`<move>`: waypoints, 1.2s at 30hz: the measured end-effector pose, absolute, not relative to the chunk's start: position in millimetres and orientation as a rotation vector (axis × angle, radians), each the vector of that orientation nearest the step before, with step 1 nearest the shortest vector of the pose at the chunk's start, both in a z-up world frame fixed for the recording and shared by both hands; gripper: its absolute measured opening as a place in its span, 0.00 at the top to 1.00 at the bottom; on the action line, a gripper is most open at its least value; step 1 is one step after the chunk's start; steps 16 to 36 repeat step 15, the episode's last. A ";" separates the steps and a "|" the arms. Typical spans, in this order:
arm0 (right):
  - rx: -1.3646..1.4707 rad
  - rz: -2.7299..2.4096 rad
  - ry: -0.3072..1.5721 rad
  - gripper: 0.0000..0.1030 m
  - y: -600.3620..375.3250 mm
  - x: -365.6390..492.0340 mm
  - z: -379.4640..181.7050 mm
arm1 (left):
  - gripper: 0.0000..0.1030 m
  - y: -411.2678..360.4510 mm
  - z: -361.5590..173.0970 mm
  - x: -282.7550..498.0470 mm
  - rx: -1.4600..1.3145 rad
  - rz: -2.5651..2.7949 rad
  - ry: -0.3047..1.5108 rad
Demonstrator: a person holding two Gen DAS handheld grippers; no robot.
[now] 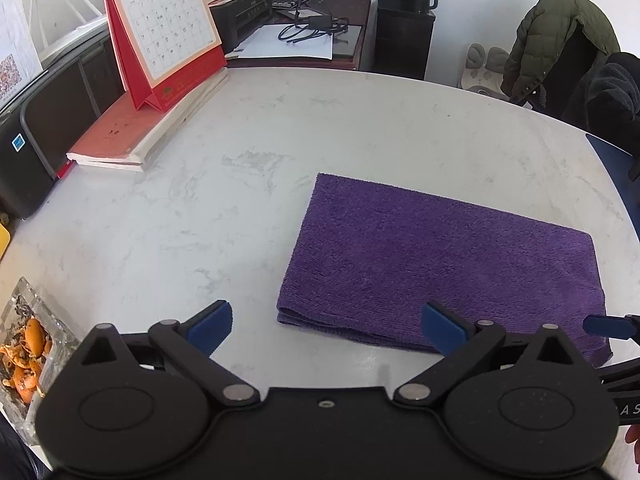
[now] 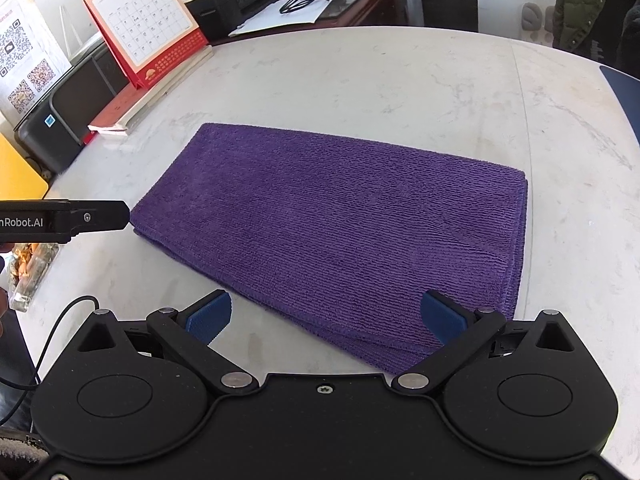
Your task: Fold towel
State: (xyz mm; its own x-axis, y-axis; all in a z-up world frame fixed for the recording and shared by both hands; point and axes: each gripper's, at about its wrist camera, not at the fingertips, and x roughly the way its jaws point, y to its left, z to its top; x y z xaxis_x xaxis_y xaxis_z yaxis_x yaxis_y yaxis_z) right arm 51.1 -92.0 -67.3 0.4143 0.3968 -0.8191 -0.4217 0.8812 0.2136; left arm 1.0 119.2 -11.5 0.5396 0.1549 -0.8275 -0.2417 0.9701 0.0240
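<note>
Purple towel (image 1: pixel 440 264) lies flat on the white marble tabletop (image 1: pixel 200 208), already folded into a layered rectangle, toward the near edge and right of centre in the left wrist view. Stacked layers show along its near edge in both views; the right wrist view also shows the layered right-hand end (image 2: pixel 516 240).

Left gripper (image 1: pixel 326 326): spread wide, blue pads (image 1: pixel 210 326) apart, nothing between them. It hovers over bare tabletop at the towel's near-left corner; its right finger overlaps the towel's near edge in the picture, contact unclear.

Right gripper (image 2: pixel 326 316): also spread wide, holding nothing, over the towel's near edge.

Cross-view:
- Left wrist view catches one blue fingertip of the right gripper at the right frame edge, by the towel's near-right corner.
- Right wrist view catches the left gripper from the side, a black bar just beside the towel's left corner.
- Glass dish of orange peel (image 1: pixel 28 344) at the near-left tabletop edge is clear only in the left wrist view.
- Desk calendar (image 2: pixel 144 20) on a red book (image 2: pixel 120 108) at the far-left edge, black printer (image 2: pixel 76 104) beside them: both views.
</note>
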 end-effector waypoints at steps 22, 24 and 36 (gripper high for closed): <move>-0.032 0.505 1.027 0.00 -96.2 49.1 -67.9 | 0.02 117.0 -12.8 -0.2 -0.087 0.221 0.959; -0.032 0.505 1.027 0.00 -96.2 49.1 -67.9 | 0.02 117.0 -12.8 -0.2 -0.087 0.221 0.959; -0.032 0.505 1.027 0.00 -96.2 49.1 -67.9 | 0.02 117.0 -12.8 -0.2 -0.087 0.221 0.959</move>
